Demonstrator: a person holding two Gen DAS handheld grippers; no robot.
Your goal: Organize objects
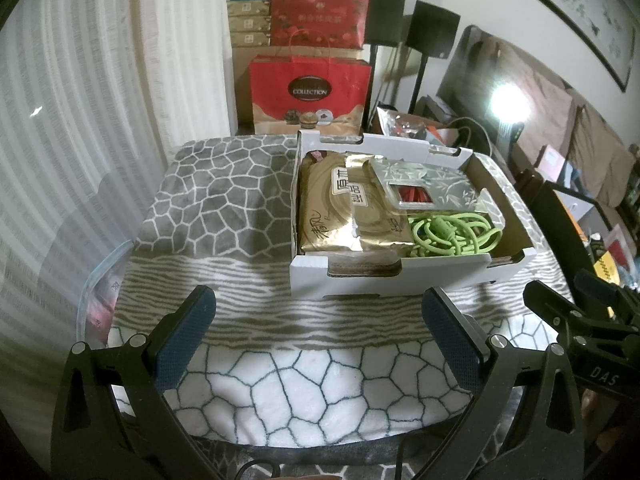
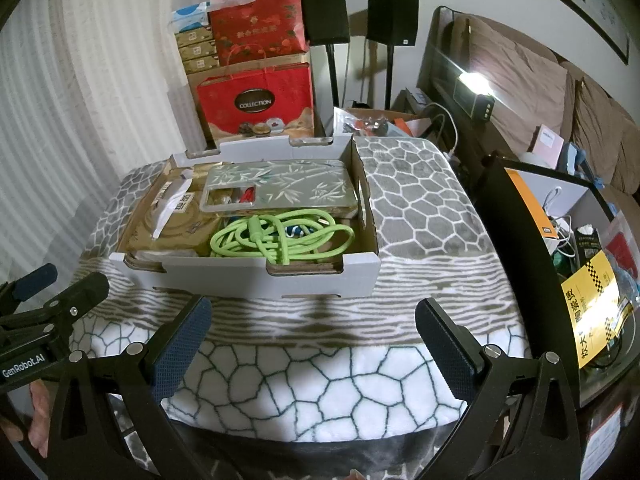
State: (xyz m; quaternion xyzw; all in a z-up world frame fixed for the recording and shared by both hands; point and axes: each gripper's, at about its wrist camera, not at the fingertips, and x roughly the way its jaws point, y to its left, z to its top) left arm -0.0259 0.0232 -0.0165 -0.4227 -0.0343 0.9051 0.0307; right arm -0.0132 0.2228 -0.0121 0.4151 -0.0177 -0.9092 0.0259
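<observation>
White cardboard box [image 1: 384,276] holds gold packets [image 1: 340,208] at left, bamboo-print phone case [image 1: 428,188] lying flat, coiled green cable [image 1: 452,234] in front of case.

Bare blanket [image 1: 248,368] fills the lower centre of both views, between the grippers and the box [image 1: 384,276]; nothing stands on that strip. More bare blanket lies left of the box in the left view and right of it in the right view. The box is open-topped. Inside, gold packets [image 1: 340,216], a phone case [image 1: 428,188] and a green cable [image 1: 452,236] cover most of the floor. Red bags [image 1: 308,92] stack up behind the box. A dark shelf [image 2: 516,240] stands along the right edge, a plastic bin [image 1: 96,300] at lower left.
</observation>
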